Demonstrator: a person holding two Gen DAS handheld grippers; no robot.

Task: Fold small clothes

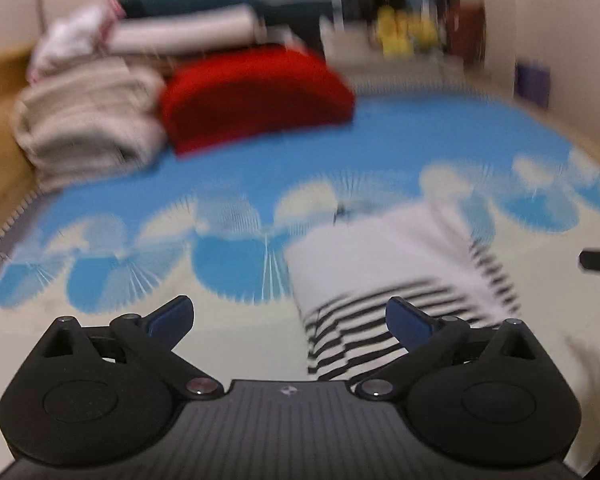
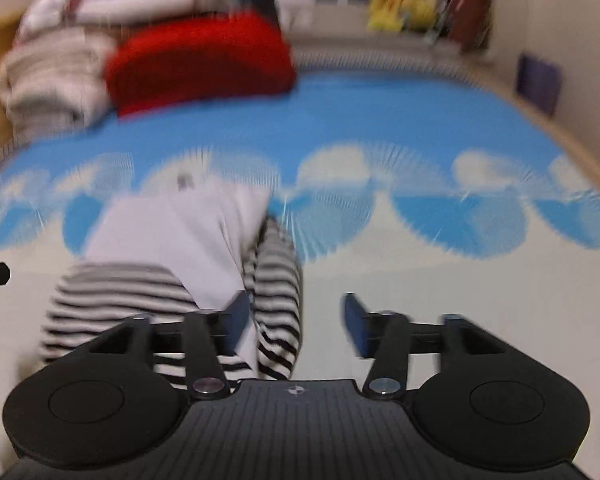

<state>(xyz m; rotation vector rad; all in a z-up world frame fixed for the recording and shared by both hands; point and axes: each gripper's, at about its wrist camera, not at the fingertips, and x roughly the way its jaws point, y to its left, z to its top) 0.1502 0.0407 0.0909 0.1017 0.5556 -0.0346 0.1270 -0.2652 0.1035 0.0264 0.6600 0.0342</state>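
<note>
A small white garment with black-and-white striped sleeves [image 1: 384, 276] lies on the blue and cream bed cover [image 1: 260, 160]. In the left wrist view it lies ahead and to the right, and my left gripper [image 1: 288, 320] is open above its near left edge, holding nothing. In the right wrist view the garment [image 2: 180, 248] lies ahead and to the left, with a striped sleeve [image 2: 278, 304] running down between the fingers. My right gripper [image 2: 296, 320] is open above that sleeve. Both views are motion-blurred.
A red folded item [image 1: 256, 96] and a beige folded pile [image 1: 88, 116] sit at the far left of the bed. White rolled bedding [image 1: 188, 32] lies behind them. Yellow toys [image 1: 404, 32] stand beyond the bed. A wall runs along the right.
</note>
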